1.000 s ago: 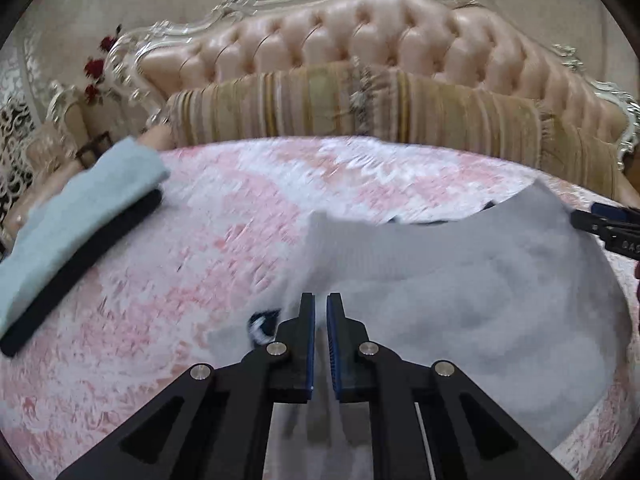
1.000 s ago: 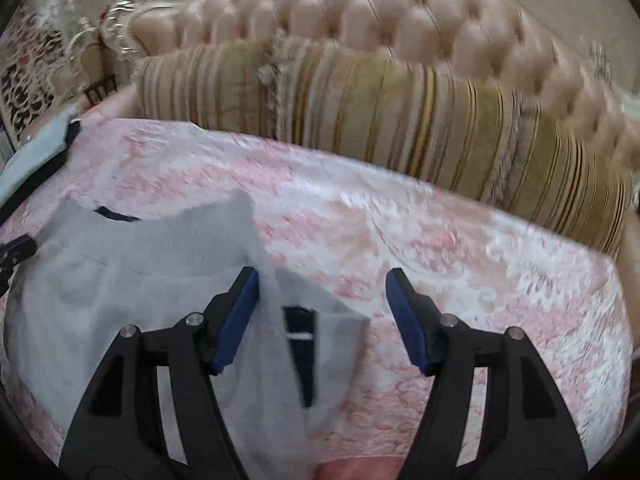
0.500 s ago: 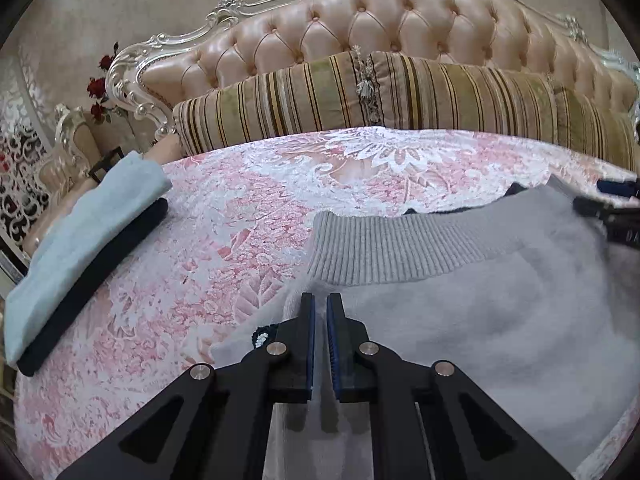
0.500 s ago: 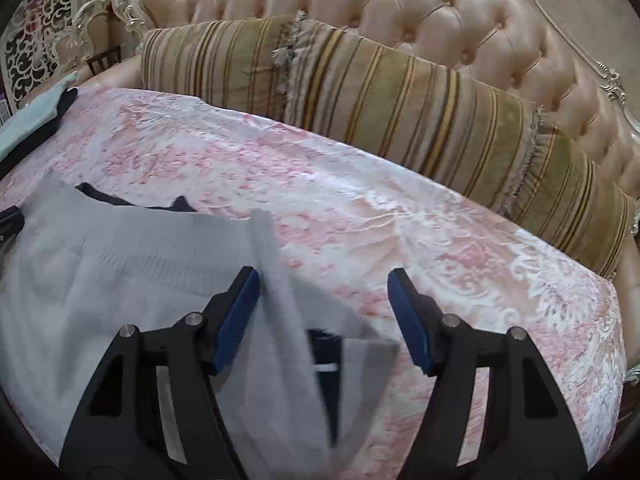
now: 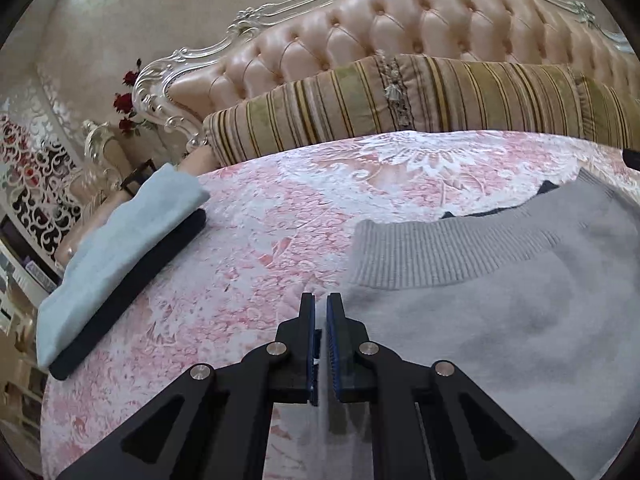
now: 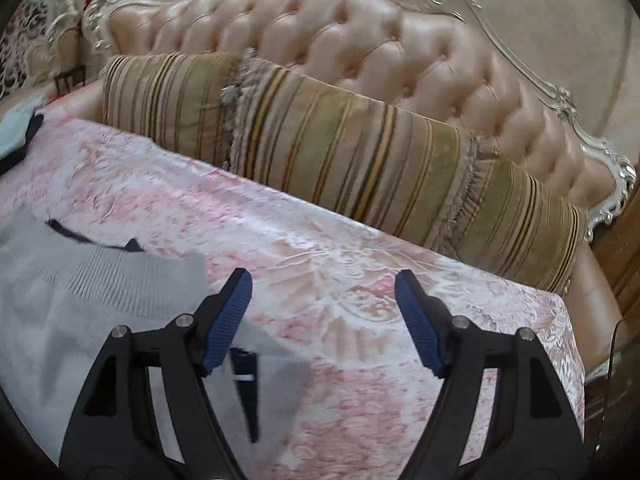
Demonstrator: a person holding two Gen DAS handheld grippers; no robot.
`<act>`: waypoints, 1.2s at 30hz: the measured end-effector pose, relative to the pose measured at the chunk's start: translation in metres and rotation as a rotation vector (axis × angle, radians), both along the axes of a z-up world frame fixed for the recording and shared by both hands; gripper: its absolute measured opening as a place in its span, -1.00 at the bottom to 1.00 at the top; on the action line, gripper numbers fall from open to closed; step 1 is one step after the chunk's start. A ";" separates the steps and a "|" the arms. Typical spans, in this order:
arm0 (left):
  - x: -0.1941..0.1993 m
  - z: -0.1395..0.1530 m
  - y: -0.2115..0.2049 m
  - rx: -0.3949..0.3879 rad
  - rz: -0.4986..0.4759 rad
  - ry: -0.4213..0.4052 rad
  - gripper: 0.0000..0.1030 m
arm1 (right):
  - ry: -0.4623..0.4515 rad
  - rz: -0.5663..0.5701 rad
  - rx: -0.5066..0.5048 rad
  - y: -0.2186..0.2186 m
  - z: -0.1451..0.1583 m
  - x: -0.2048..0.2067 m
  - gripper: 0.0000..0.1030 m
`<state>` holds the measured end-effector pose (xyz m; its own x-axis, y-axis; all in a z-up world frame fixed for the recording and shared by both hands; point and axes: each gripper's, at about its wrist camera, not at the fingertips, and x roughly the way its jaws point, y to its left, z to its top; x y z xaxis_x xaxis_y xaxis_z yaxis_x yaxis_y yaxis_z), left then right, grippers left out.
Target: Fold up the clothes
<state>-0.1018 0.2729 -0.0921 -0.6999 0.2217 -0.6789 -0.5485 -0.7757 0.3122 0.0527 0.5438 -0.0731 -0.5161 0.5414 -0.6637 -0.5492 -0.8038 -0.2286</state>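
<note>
1 grey ribbed-hem sweater [image 5: 500, 320] flat on bed; left claw [image 5: 320, 312] pressed together, right claw [image 6: 323, 300] spread.

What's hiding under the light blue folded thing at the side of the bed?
A dark folded garment lies under the light blue folded cloth; only its long edge shows. Both rest on the pink bedspread. The rest of it is covered, so I cannot tell what it is.

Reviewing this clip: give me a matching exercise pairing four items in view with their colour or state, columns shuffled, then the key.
Items:
1. left gripper
2. right gripper
3. sweater
4. folded stack

States:
A. jaws wide apart
B. light blue on top of dark navy
C. grey, ribbed hem
D. jaws nearly closed, on cloth

Pairs: 1-D, 2-A, 3-C, 4-B
</note>
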 end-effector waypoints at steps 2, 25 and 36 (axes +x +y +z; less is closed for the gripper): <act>0.003 0.002 0.000 0.000 -0.002 0.008 -0.83 | 0.033 0.009 -0.043 0.001 0.003 0.005 0.49; 0.016 -0.014 0.008 -0.019 -0.078 -0.046 -0.83 | -0.050 0.275 -0.235 -0.043 -0.036 -0.013 0.53; 0.009 0.005 -0.013 0.162 -0.066 -0.148 -0.83 | 0.077 0.111 -0.163 -0.020 -0.005 0.008 0.53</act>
<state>-0.0932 0.2595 -0.0873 -0.5760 0.3783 -0.7247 -0.6303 -0.7700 0.0990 0.0611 0.5242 -0.0784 -0.6192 0.3670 -0.6942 -0.4660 -0.8833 -0.0512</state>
